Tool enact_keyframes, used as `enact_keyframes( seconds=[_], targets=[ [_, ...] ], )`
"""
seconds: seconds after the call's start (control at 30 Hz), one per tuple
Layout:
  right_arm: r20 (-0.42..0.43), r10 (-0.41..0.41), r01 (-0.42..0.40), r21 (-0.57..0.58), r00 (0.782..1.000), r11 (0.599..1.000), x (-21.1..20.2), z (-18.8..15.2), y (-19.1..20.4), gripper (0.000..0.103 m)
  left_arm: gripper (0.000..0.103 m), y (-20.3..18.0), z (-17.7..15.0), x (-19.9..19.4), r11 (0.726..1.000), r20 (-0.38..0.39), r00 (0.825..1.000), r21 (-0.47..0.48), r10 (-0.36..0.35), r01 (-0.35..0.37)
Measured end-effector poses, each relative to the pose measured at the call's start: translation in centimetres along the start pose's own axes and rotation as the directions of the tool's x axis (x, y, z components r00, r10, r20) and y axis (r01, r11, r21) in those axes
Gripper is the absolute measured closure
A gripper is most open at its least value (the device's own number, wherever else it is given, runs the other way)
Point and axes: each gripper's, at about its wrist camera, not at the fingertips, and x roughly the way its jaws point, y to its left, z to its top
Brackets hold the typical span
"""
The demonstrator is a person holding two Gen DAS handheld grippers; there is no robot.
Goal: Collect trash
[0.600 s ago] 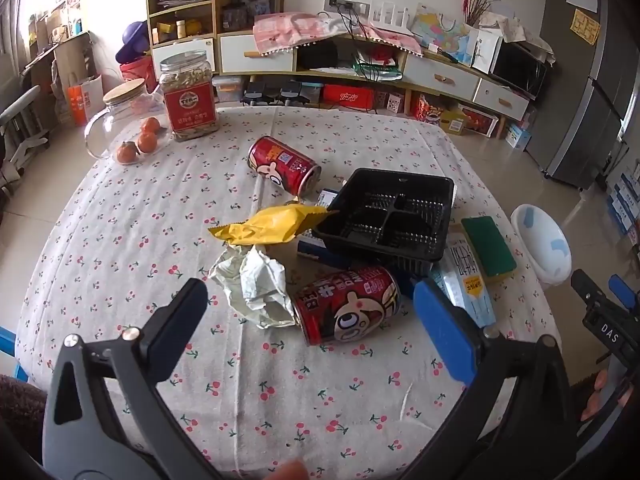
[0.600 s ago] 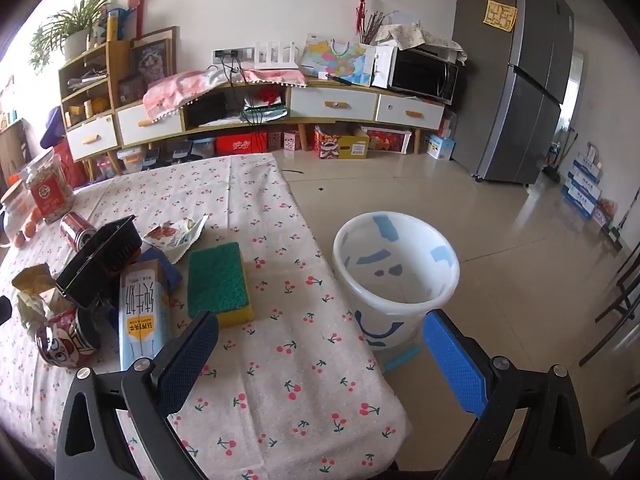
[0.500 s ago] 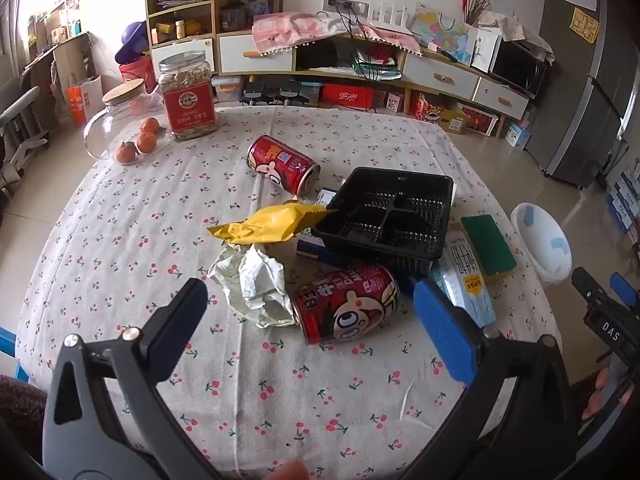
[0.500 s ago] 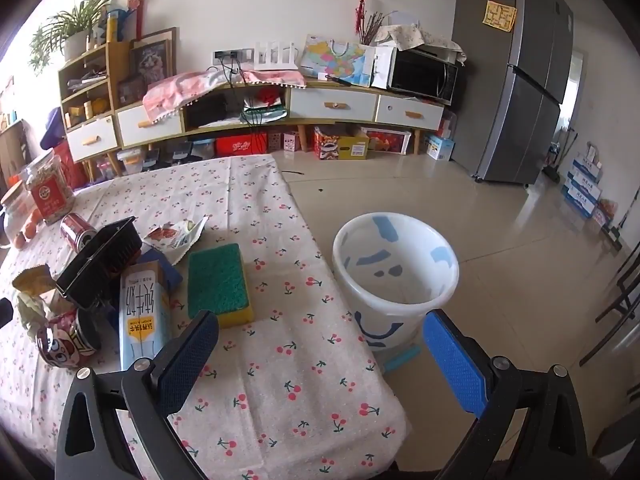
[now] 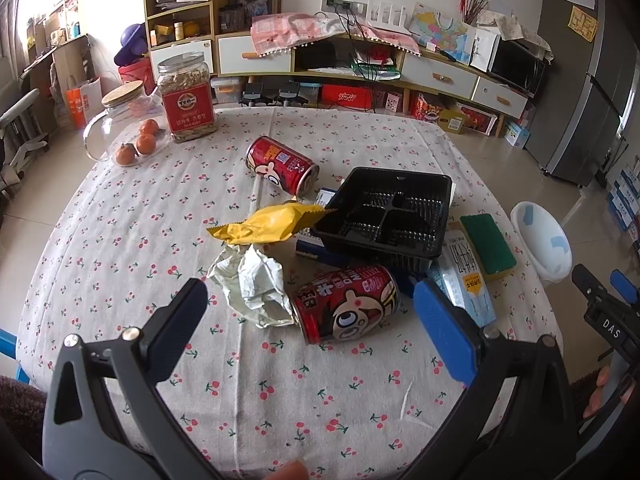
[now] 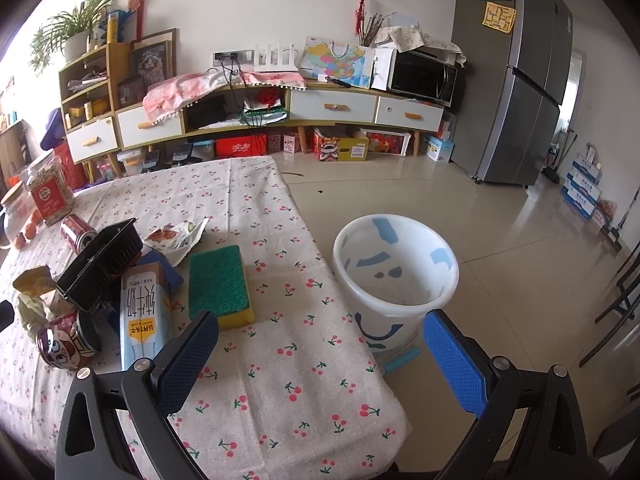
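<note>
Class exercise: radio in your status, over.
Left gripper, right gripper open, empty. Trash on table, near can closest. Bin empty beside table. Path clear.

A: Desk, cherry-print cloth. Contents?

B: Two red cans on their sides; crumpled paper; yellow wrapper; black tray, propped on a blue box; milk carton; green sponge; jar; oranges.

A: Floor?

B: One white bucket, beside the desk.
</note>
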Motion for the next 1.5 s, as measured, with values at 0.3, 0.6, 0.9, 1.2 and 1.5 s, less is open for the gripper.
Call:
enact_keyframes(
  seconds=[0.3, 0.6, 0.9, 1.2, 1.5],
  targets=[
    [0.002, 0.001, -0.001, 0.002, 1.0, 1.0, 0.1, 0.0, 0.1, 0.0, 0.001, -0.1, 0.0, 0.1, 1.0, -0.002, 1.0, 0.003, 0.0, 0.0],
    [0.001, 0.005, -0.005, 0.007, 1.0, 1.0, 0.1, 0.0, 0.0, 0.0, 0.0, -0.2, -0.1, 0.1, 1.0, -0.003, 1.0, 0.005, 0.001, -0.001],
    [0.001, 0.004, -0.004, 0.006, 1.0, 1.0, 0.0, -0.1, 0.0, 0.0, 0.001, -0.5, -0.3, 0.3, 0.999, -0.019, 1.0, 0.025, -0.019, 0.02],
    [-0.002, 0.016, -0.016, -0.008, 1.0, 1.0, 0.1, -0.2, 0.3, 0.0, 0.001, -0.5, 0.0, -0.2, 0.994, -0.037, 0.994, 0.024, -0.104, 0.105],
    [-0.054, 0.04, -0.046, -0.13, 0.998, 0.99, 1.2, 2.7, 1.6, 0.0, 0.001, 0.5, 2.0, 0.7, 0.989, -0.129, 0.986, 0.083, -0.108, 0.12]
  ],
)
